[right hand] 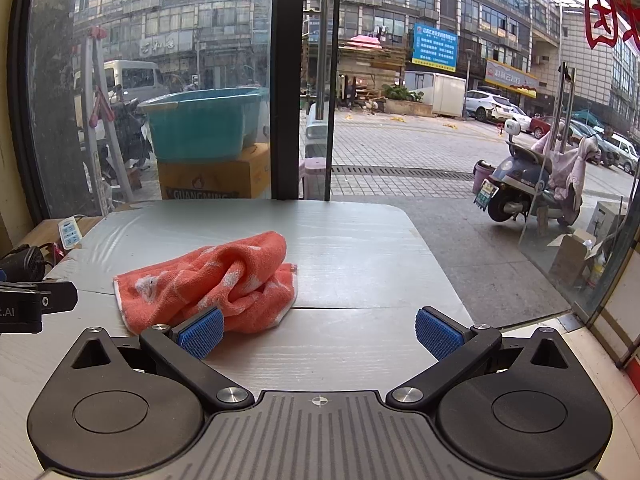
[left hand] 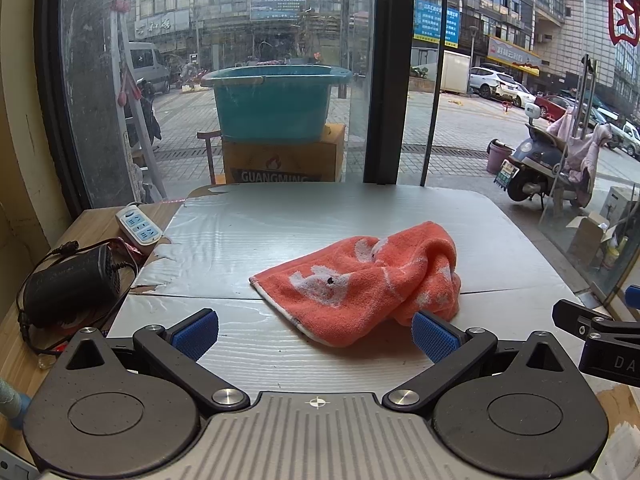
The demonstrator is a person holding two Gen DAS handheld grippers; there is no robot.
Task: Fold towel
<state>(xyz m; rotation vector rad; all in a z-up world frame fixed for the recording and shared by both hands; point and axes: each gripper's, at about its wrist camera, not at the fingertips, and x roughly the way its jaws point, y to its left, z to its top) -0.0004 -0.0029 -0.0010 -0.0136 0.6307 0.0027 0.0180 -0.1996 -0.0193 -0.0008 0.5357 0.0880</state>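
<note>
Lying crumpled on the bench (left hand: 248, 236), the towel (left hand: 360, 280) was not yet held. Both the left tool (left hand: 316, 332) and right tool (right hand: 320, 332) stood wide open, empty. Better to spread it flat first, then take two corners.

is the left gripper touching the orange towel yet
Cannot tell. In the left wrist view the left gripper has its jaws wide open, and one blue pad overlaps the towel edge, but no view plainly shows contact or a gap.

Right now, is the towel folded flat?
No, the orange towel lies crumpled in a bunched heap on the grey table.
</note>
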